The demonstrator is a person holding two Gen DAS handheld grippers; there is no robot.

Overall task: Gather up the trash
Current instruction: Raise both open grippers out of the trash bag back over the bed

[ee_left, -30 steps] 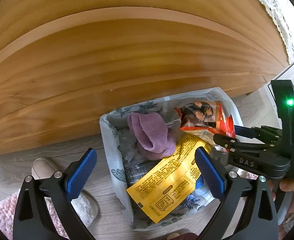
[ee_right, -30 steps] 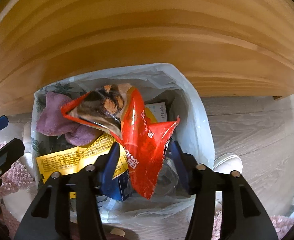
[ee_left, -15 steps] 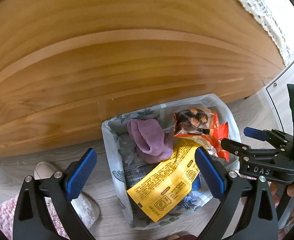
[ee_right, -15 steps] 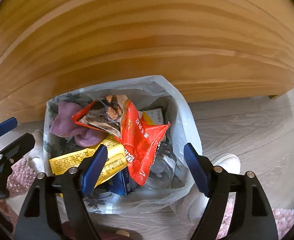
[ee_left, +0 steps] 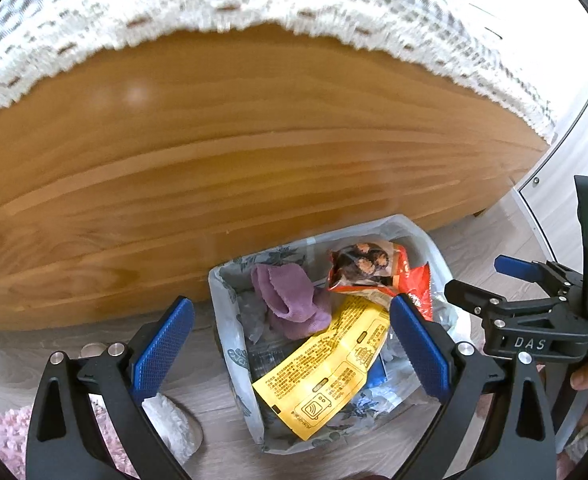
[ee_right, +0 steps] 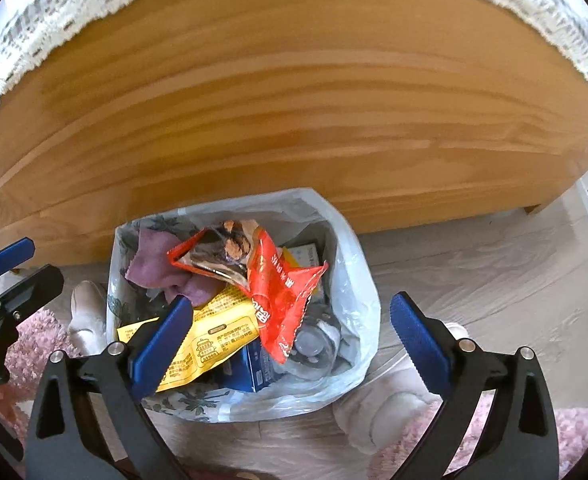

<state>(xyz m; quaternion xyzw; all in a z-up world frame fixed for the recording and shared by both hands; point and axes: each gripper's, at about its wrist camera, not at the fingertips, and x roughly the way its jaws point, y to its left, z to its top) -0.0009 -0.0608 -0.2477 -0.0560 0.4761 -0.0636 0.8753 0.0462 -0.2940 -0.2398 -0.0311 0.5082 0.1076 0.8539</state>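
right gripper (ee_right: pixel 292 332): jaws had just been opening and stood wide, blue pads clear on both sides, nothing pinched between them. In the left wrist view it showed at the right edge (ee_left: pixel 489 280), also spread.
left gripper (ee_left: pixel 292 340): wide too, empty, pads framing the bag from lower centre of its frame.
red snack wrapper (ee_right: pixel 274 280): loose, lying on top of the load in the trash bag (ee_right: pixel 357 280), centre of the right wrist frame, above and between the right pads, touching neither. Long axis ran from upper left to lower right of the frame, pointed tail nearest the gripper.
yellow packet (ee_right: pixel 214 332): under the red wrapper, lower left of the bag mouth; the left-hand pad overlapped it in the picture, contact could not be told.
purple cloth (ee_right: pixel 154 268): upper left of the bag, against the rim.
clear bottle (ee_right: pixel 313 344): lower right in the bag, partly under the wrapper tail.
bag position: on the floor, just beside the wooden panel (ee_right: pixel 294 100) that filled the top of both frames; lace cloth (ee_right: pixel 34 32) hung over the panel's upper edge.
nearer hand: judged about even, both grippers hung over the mouth; right sat more directly over the red wrapper.
step (judgement): drop looked done; next item would have to come from outside the bag, none was visible in either frame.
risk (judgement): wrapper sat high on the heap and could slide over the rim.
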